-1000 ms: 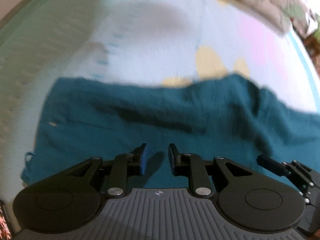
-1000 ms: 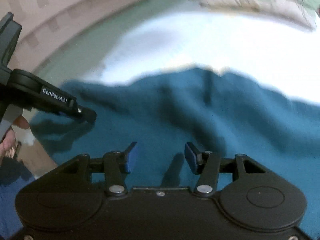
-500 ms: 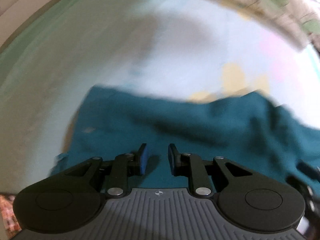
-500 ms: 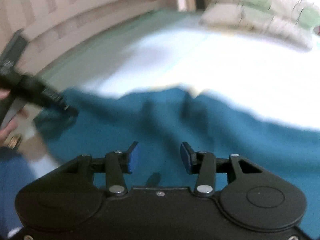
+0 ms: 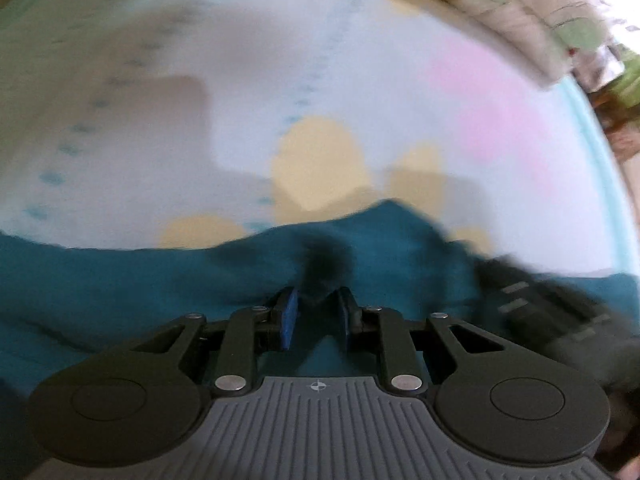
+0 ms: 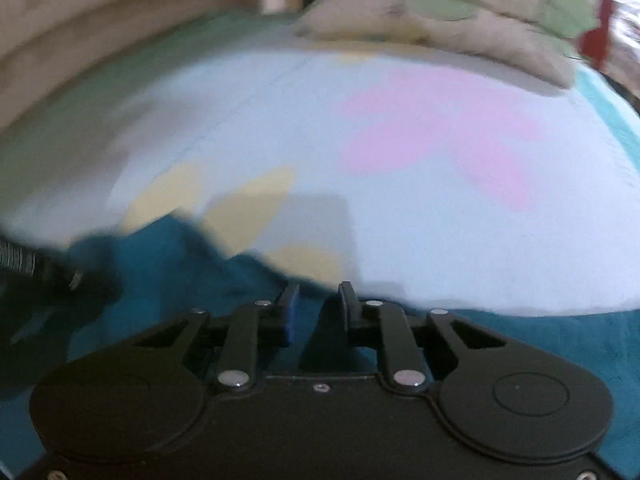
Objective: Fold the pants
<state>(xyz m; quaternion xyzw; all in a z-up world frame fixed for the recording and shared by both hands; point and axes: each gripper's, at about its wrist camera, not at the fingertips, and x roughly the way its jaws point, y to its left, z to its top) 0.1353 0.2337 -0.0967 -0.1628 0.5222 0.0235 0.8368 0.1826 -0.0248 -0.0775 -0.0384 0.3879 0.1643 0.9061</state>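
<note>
Teal pants (image 5: 120, 292) lay on the pale bedsheet (image 5: 360, 80) beneath both my grippers, left gripper (image 5: 315, 314) and right gripper (image 6: 318, 308) narrowly parted over cloth, apparently gripping nothing, so pinching the far edge seemed next.

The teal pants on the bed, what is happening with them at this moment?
A person is working on the teal pants with a hand-held gripper in each hand, on a bed sheet with pastel patches. The left hand-held gripper and the right hand-held gripper both sit low over the fabric with their jaws a little apart. The blur hides whether either has caught cloth. The pants are rumpled, not neatly folded yet. Pillows lie at the far end.
</note>
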